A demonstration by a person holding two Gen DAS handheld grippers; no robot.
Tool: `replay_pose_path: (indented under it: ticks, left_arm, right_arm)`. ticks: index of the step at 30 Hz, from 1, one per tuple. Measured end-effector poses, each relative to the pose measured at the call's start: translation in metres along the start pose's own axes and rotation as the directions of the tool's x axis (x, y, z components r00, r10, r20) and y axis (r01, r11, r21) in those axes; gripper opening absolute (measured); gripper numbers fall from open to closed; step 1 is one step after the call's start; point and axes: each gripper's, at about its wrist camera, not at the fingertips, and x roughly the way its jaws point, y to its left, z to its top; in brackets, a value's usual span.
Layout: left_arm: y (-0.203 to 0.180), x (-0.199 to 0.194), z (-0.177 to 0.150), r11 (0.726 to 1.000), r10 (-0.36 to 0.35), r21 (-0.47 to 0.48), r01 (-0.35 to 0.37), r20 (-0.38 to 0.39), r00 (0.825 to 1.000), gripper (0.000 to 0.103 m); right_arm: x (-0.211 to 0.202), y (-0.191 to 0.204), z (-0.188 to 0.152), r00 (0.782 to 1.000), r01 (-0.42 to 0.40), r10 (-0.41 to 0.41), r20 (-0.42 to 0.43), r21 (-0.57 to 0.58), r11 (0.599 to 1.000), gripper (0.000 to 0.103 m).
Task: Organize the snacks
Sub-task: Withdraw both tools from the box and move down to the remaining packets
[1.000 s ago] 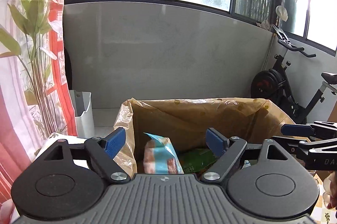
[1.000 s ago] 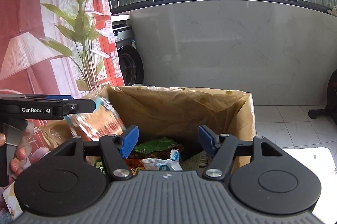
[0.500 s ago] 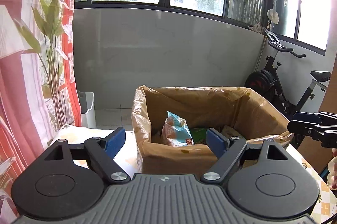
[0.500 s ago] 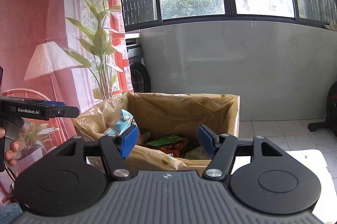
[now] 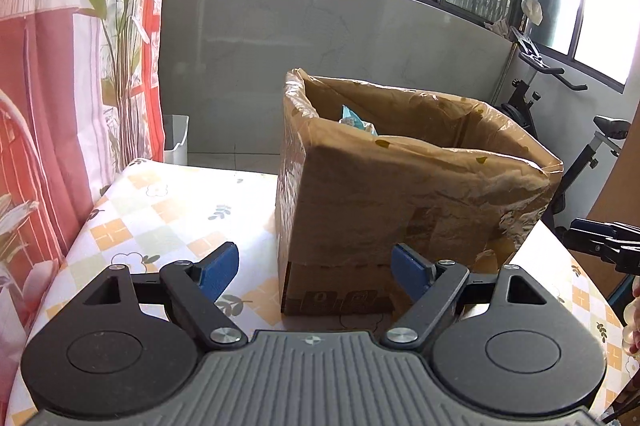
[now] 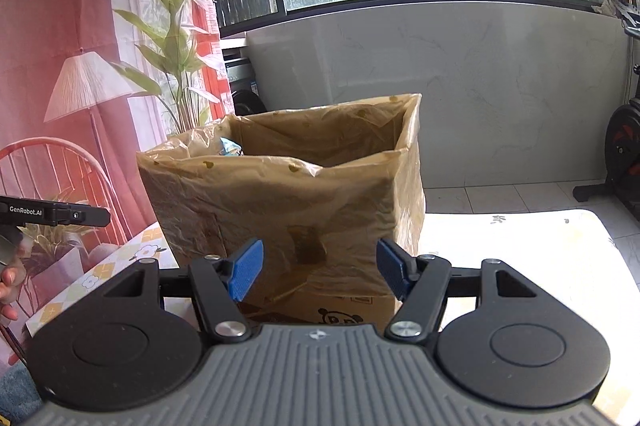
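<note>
A cardboard box lined with a brown plastic bag (image 5: 400,193) stands on the table; it also shows in the right wrist view (image 6: 288,201). The top of a light blue snack packet (image 5: 356,119) pokes above its rim, also seen in the right wrist view (image 6: 230,145). The other snacks inside are hidden by the box wall. My left gripper (image 5: 316,272) is open and empty, low in front of the box. My right gripper (image 6: 320,270) is open and empty, also in front of the box.
The table has a checked floral cloth (image 5: 160,209). A red patterned curtain (image 5: 40,105) and a plant (image 6: 176,37) stand at the left. An exercise bike (image 5: 560,129) stands at the right. A white bin (image 5: 176,139) sits on the floor behind the table.
Both grippers have pulled back and down from above the box to in front of it. The blue packet stayed in the box. The box's contents have dropped out of sight.
</note>
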Motion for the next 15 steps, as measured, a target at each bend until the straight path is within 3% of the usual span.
replay_pose_path:
  ticks: [5, 15]
  left_arm:
    - [-0.001, 0.019, -0.019, 1.000, -0.026, -0.016, 0.026, -0.038, 0.999, 0.085]
    - [-0.010, 0.050, -0.038, 1.000, 0.004, 0.012, -0.003, -0.076, 0.997, 0.084]
  right_arm:
    - [0.014, -0.004, -0.023, 0.997, 0.018, -0.017, -0.071, 0.013, 1.000, 0.066]
    - [0.051, -0.003, -0.050, 0.982, 0.023, -0.015, -0.187, 0.037, 0.999, 0.066]
